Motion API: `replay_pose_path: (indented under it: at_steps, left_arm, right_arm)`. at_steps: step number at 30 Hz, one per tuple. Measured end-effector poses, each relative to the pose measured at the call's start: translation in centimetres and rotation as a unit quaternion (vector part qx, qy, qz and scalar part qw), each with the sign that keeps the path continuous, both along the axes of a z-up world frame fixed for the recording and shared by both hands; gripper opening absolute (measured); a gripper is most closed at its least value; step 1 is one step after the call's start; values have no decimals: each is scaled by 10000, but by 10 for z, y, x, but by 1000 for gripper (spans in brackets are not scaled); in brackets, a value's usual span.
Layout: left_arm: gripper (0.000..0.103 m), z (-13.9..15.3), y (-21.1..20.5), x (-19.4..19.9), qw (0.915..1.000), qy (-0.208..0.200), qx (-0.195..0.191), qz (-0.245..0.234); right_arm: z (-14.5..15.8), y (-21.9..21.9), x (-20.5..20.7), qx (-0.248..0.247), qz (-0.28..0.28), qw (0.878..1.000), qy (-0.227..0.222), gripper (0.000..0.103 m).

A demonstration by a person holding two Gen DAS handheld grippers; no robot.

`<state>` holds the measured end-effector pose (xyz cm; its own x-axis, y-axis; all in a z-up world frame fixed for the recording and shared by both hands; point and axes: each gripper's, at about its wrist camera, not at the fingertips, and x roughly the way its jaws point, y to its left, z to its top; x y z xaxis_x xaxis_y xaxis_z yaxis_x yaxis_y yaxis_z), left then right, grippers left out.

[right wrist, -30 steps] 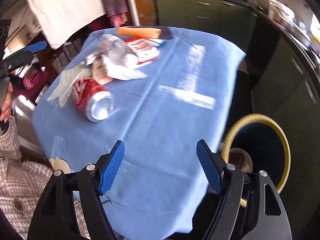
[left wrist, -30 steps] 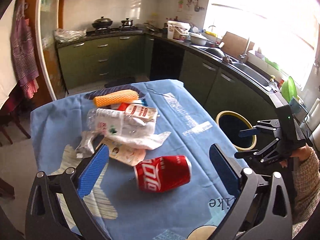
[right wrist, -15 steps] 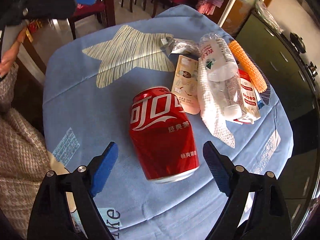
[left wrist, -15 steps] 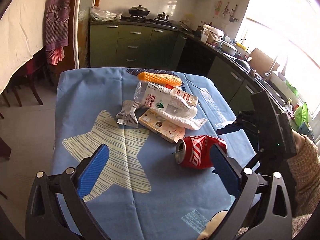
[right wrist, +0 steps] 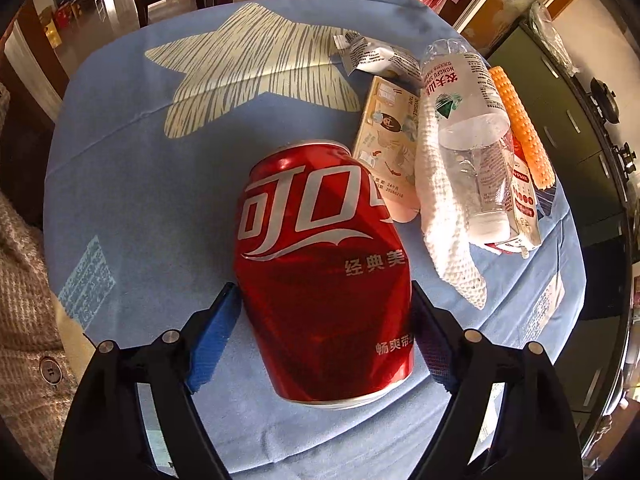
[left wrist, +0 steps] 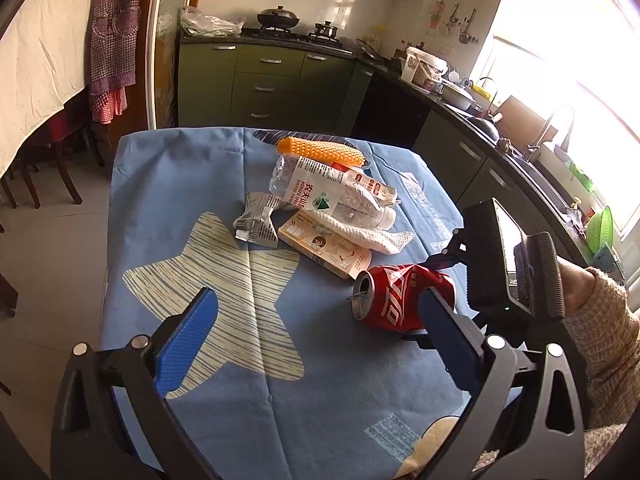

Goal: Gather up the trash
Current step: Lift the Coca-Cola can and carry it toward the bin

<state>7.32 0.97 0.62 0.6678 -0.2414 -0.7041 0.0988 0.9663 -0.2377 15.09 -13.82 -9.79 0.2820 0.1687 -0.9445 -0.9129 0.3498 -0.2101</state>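
Observation:
A dented red cola can (right wrist: 320, 260) lies on its side on the blue tablecloth (left wrist: 180, 184). My right gripper (right wrist: 323, 286) points down over it with a blue pad at each side of the can; its jaws are closing and I see no firm press. The same can (left wrist: 396, 296) shows in the left wrist view, straddled by the right tool. My left gripper (left wrist: 318, 296) hovers open over the cloth's star print, holding nothing. Behind the can lie a clear plastic bottle (right wrist: 468, 120), white foam netting (right wrist: 444, 216), a flat beige carton (right wrist: 388, 136), a silver wrapper (right wrist: 376, 56) and an orange foam sleeve (right wrist: 524, 128).
A red-and-white box (right wrist: 524, 208) lies under the bottle. Green kitchen cabinets (left wrist: 260, 76) and a counter with a sink (left wrist: 532, 160) run behind and to the right of the table. Wooden chairs (left wrist: 52, 168) stand at the left. A person's knitted sleeve (left wrist: 604, 340) is at the right.
My right gripper swung from the table's edge by the yellow-rimmed bin, dropped over the can and narrowed its jaws around it. The left gripper shifted its view left, then held still.

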Motion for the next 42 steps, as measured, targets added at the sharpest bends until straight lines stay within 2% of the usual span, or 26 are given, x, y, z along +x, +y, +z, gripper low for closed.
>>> replay_pose_path:
  at_steps: [7, 18, 24, 28, 31, 34, 39, 42]
  left_arm:
    - [96, -1, -1, 0, 10000, 23, 19, 7]
    - [96, -6, -9, 4, 9999, 100, 36, -85]
    - [96, -4, -15, 4, 9998, 79, 88, -157]
    - [96, -2, -20, 4, 9997, 53, 95, -215]
    - [96, -2, -24, 4, 9996, 36, 93, -281]
    - [96, -3, -29, 6, 9994, 49, 75, -342]
    - [96, -6, -36, 10, 9990, 98, 79, -433]
    - [96, -7, -40, 10, 9988, 107, 94, -474]
  right_arm:
    - [5, -19, 10, 550, -364, 9972, 354, 74]
    - [19, -67, 5, 1312, -833, 9839, 888, 72]
    - [37, -93, -2, 1663, -1093, 9770, 769, 72]
    - [52, -127, 1, 1835, -1522, 9697, 531, 72]
    - [62, -175, 9, 1920, -2134, 9575, 285, 72]
    - [62, -234, 22, 1874, -2964, 9365, 42, 72]
    - [45, -333, 39, 1711, -4308, 8860, -122, 72]
    - [28, -369, 49, 1533, -4817, 8628, -69, 72]
